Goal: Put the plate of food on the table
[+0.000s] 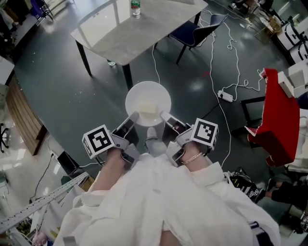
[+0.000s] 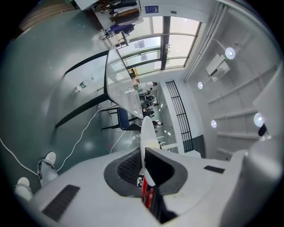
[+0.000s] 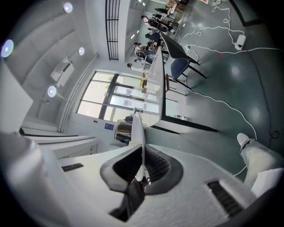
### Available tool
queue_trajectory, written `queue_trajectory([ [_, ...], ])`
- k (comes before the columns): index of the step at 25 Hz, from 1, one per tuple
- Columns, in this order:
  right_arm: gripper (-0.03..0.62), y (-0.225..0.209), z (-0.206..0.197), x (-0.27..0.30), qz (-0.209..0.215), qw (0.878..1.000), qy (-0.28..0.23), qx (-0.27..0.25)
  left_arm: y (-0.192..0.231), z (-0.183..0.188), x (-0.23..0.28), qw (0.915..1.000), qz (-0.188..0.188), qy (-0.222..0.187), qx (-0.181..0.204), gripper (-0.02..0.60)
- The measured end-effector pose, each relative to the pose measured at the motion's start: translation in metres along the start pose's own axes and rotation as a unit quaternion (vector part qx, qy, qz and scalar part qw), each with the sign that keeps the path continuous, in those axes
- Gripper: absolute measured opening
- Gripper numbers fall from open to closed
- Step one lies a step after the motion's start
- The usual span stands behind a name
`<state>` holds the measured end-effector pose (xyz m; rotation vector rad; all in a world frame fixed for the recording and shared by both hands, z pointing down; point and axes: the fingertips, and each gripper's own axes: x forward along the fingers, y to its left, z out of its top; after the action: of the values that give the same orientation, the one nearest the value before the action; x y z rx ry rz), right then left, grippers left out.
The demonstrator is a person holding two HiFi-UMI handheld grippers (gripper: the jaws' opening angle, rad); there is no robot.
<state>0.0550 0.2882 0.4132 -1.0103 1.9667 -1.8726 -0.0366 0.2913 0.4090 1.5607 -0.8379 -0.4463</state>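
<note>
A white plate [image 1: 147,103] with a pale piece of food [image 1: 148,109] is held level above the dark floor, short of the grey table [image 1: 144,33]. My left gripper [image 1: 132,117] is shut on the plate's near-left rim. My right gripper [image 1: 165,116] is shut on the near-right rim. In the left gripper view the plate [image 2: 146,133] shows edge-on between the jaws of the left gripper [image 2: 144,166]. The right gripper view shows the plate [image 3: 138,133] as a thin rim pinched in the right gripper [image 3: 141,170]. The table [image 2: 117,88] lies ahead.
A bottle [image 1: 135,8] stands on the table's far part. A dark blue chair [image 1: 195,31] sits at its right side. White cables and a power strip [image 1: 224,95] lie on the floor to the right. Red furniture [image 1: 276,120] stands at the far right.
</note>
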Motion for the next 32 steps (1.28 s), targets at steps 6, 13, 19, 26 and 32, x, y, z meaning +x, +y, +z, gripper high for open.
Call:
queue_trajectory([
  [6,0.011,0.013,0.078,0.042,0.015,1.0,0.014,-0.008,-0.015,0.05,0.068,0.9997,0.007,-0.015,0.015,0.023],
  [13,0.01,0.007,0.162,0.074,0.019,0.999,0.019,-0.022,-0.021,0.086,0.146,0.9995,0.014,-0.025,0.012,0.023],
  [19,0.011,0.007,0.171,0.079,0.025,0.999,0.03,-0.017,-0.025,0.091,0.156,0.9989,0.01,-0.037,0.027,0.023],
  [26,0.011,-0.005,0.185,0.091,0.013,0.999,0.042,-0.004,-0.013,0.096,0.172,0.9991,0.035,-0.025,0.002,0.023],
  [32,0.011,-0.008,0.189,0.094,0.015,0.999,0.033,0.003,-0.012,0.099,0.178,0.9991,0.04,-0.016,-0.004,0.023],
])
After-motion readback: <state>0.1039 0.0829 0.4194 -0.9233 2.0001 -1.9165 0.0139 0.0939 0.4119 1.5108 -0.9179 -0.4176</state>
